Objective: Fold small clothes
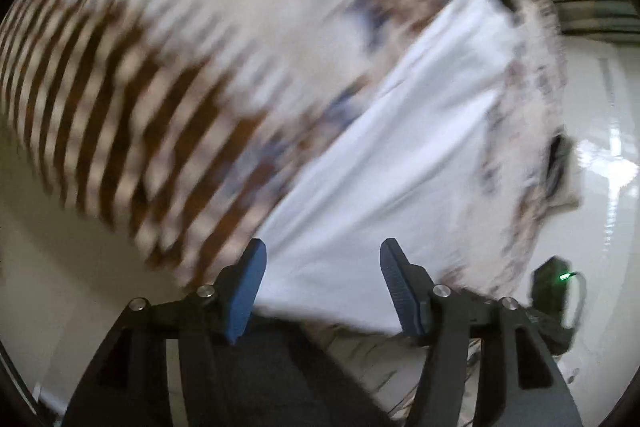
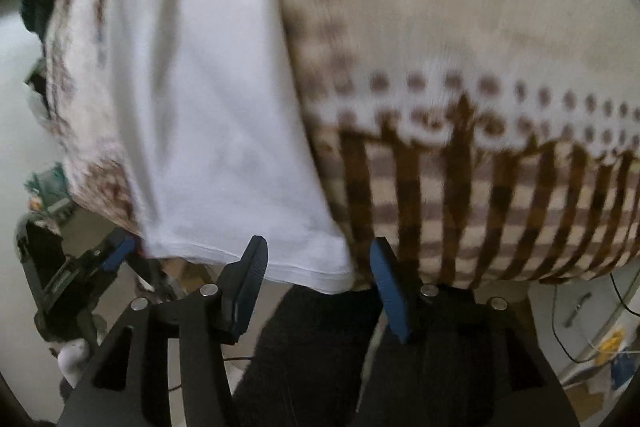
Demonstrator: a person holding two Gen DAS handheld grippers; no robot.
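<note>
Left tool (image 1: 322,263): fingers spread apart, nothing between them, aimed at the near hem of a white garment (image 1: 384,163) that lies flat on a patterned cover (image 1: 132,99) with brown stripes. Left view heavily motion-blurred; cover edges smeared. In the right view the left tool shows only as a blue tip (image 2: 116,253) at the garment's left corner. Right tool (image 2: 316,261): fingers apart, empty, just short of the garment's (image 2: 208,107) hem, near its right corner. Surface under the cover hidden.

Left claw (image 1: 320,259), right claw (image 2: 318,257): black frames, ribbed blue pads, silver screws
</note>
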